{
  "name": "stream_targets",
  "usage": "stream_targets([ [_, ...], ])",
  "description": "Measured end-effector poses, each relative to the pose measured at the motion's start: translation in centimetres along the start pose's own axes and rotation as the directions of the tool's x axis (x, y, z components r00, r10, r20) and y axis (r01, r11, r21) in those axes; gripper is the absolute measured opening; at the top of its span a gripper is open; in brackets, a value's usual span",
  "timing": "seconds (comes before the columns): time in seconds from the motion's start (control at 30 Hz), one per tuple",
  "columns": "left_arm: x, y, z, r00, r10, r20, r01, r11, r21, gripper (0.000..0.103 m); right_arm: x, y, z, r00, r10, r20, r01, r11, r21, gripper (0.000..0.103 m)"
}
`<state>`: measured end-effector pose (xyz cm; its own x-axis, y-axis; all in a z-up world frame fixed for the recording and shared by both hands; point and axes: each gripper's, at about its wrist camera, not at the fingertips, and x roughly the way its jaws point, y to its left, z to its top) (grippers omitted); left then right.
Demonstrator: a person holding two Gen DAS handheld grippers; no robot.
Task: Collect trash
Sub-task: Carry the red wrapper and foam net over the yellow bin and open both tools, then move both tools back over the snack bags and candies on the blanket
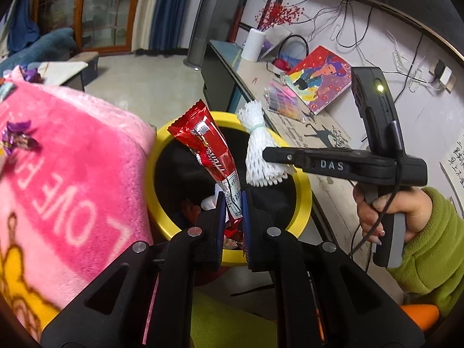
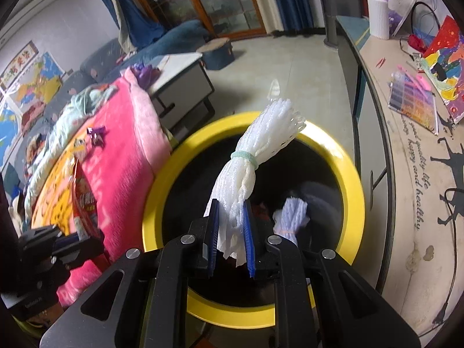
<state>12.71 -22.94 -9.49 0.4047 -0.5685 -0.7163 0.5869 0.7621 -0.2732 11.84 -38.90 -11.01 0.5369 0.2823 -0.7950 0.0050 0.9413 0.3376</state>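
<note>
My left gripper (image 1: pixel 233 203) is shut on a red snack wrapper (image 1: pixel 207 145) and holds it upright over the yellow-rimmed black trash bin (image 1: pixel 303 200). My right gripper (image 2: pixel 230 217) is shut on a white foam net bundle (image 2: pixel 255 159) tied with a green band, held above the same bin (image 2: pixel 352 191). The right gripper (image 1: pixel 268 153) with the foam net (image 1: pixel 261 150) shows from the side in the left wrist view. The left gripper (image 2: pixel 69 239) with its wrapper (image 2: pixel 84 203) shows at the lower left of the right wrist view. Another white foam net (image 2: pixel 290 214) lies inside the bin.
A pink blanket (image 1: pixel 72 174) lies left of the bin with purple candy wrappers (image 1: pixel 17 136) on it. A low cabinet (image 2: pixel 406 174) runs along the right with a white vase (image 2: pixel 377 17), a colourful picture (image 1: pixel 322 78) and a pen box (image 2: pixel 413 101). A grey table (image 2: pixel 182 84) stands beyond the blanket.
</note>
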Motion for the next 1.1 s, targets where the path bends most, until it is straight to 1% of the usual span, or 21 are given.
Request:
stream_targets([
  [0.2,2.1,1.0,0.0,0.999,-0.014,-0.032,0.012,0.999,-0.051,0.008,1.1,-0.2,-0.8,0.998,0.007,-0.057,-0.008,1.0,-0.014,0.018],
  [0.3,3.1,1.8,-0.1,0.999,-0.02,-0.039,0.017,0.996,-0.09,0.011,1.5,-0.8,-1.0,0.997,0.0,-0.072,0.001,1.0,0.01,0.022],
  [0.33,3.3,2.0,-0.2,0.999,-0.021,-0.038,0.018,0.995,-0.097,0.013,1.5,-1.0,-0.9,0.997,0.0,-0.073,0.002,1.0,0.017,0.027],
  [0.37,3.5,2.0,-0.2,0.999,-0.023,-0.037,0.019,0.995,-0.102,0.02,1.5,-1.1,-0.9,0.998,-0.004,-0.07,0.005,1.0,0.022,0.032],
  [0.4,3.6,2.1,-0.2,0.999,-0.024,-0.036,0.02,0.994,-0.107,0.028,1.4,-1.2,-0.8,0.998,-0.006,-0.066,0.008,1.0,0.025,0.033],
  [0.43,3.7,2.3,-0.2,0.999,-0.025,-0.035,0.021,0.993,-0.118,0.034,1.3,-1.3,-0.7,0.998,-0.009,-0.061,0.01,1.0,0.027,0.034],
  [0.47,3.7,2.5,-0.3,0.999,-0.03,-0.033,0.026,0.992,-0.125,0.042,1.1,-1.3,-0.7,0.998,-0.01,-0.056,0.011,0.999,0.031,0.035],
  [0.5,3.7,2.7,-0.3,0.999,-0.034,-0.031,0.029,0.991,-0.134,0.047,1.0,-1.4,-0.6,0.999,-0.01,-0.051,0.012,0.999,0.035,0.036],
  [0.53,3.6,2.8,-0.2,0.999,-0.03,-0.029,0.026,0.99,-0.138,0.049,0.9,-1.4,-0.5,0.999,-0.012,-0.044,0.014,0.999,0.04,0.038],
  [0.57,3.5,2.9,-0.2,0.999,-0.029,-0.025,0.025,0.99,-0.141,0.055,0.7,-1.5,-0.5,0.999,-0.015,-0.035,0.016,0.999,0.044,0.039],
  [0.6,3.2,3.0,-0.2,0.999,-0.031,-0.018,0.028,0.989,-0.145,0.062,0.5,-1.4,-0.3,1.0,-0.015,-0.021,0.016,0.999,0.048,0.042],
  [0.63,2.9,3.2,-0.1,1.0,-0.028,-0.007,0.027,0.989,-0.148,0.066,0.3,-1.4,-0.3,1.0,-0.016,-0.012,0.017,0.999,0.052,0.047],
  [0.67,2.4,3.2,0.0,1.0,-0.024,0.006,0.024,0.988,-0.149,0.076,0.0,-1.3,-0.1,1.0,-0.021,0.006,0.02,0.998,0.057,0.051],
  [0.7,2.0,3.3,0.0,1.0,-0.021,0.019,0.023,0.988,-0.151,0.082,-0.3,-1.3,0.0,1.0,-0.022,0.021,0.021,0.998,0.06,0.052],
  [0.73,1.6,3.4,0.1,0.999,-0.017,0.027,0.021,0.988,-0.152,0.084,-0.7,-1.2,0.2,0.999,-0.021,0.044,0.018,0.998,0.063,0.057],
  [0.77,1.1,3.5,0.1,0.999,-0.008,0.04,0.014,0.988,-0.152,0.089,-1.2,-0.9,0.3,0.997,-0.024,0.069,0.02,0.998,0.065,0.062],
  [0.8,0.8,3.6,0.2,0.999,0.0,0.049,0.007,0.989,-0.15,0.092,-1.5,-0.7,0.5,0.996,-0.029,0.085,0.023,0.998,0.065,0.064],
  [0.83,0.2,3.6,0.2,0.998,0.02,0.061,-0.011,0.989,-0.146,0.092,-2.1,-0.3,0.7,0.993,-0.033,0.113,0.026,0.998,0.059,0.068],
  [0.9,-0.5,3.9,0.2,0.996,0.041,0.074,-0.03,0.989,-0.142,0.092,-2.7,0.2,0.9,0.989,-0.035,0.147,0.028,0.998,0.053,0.072],
  [0.97,-1.3,3.9,0.3,0.993,0.069,0.093,-0.056,0.989,-0.138,0.092,-3.5,0.8,1.0,0.982,-0.037,0.188,0.029,0.999,0.046,0.079],
  [1.1,-2.6,4.1,0.4,0.983,0.127,0.13,-0.11,0.986,-0.129,0.092,-4.4,1.6,1.2,0.972,-0.031,0.232,0.022,0.999,0.042,0.08],
])
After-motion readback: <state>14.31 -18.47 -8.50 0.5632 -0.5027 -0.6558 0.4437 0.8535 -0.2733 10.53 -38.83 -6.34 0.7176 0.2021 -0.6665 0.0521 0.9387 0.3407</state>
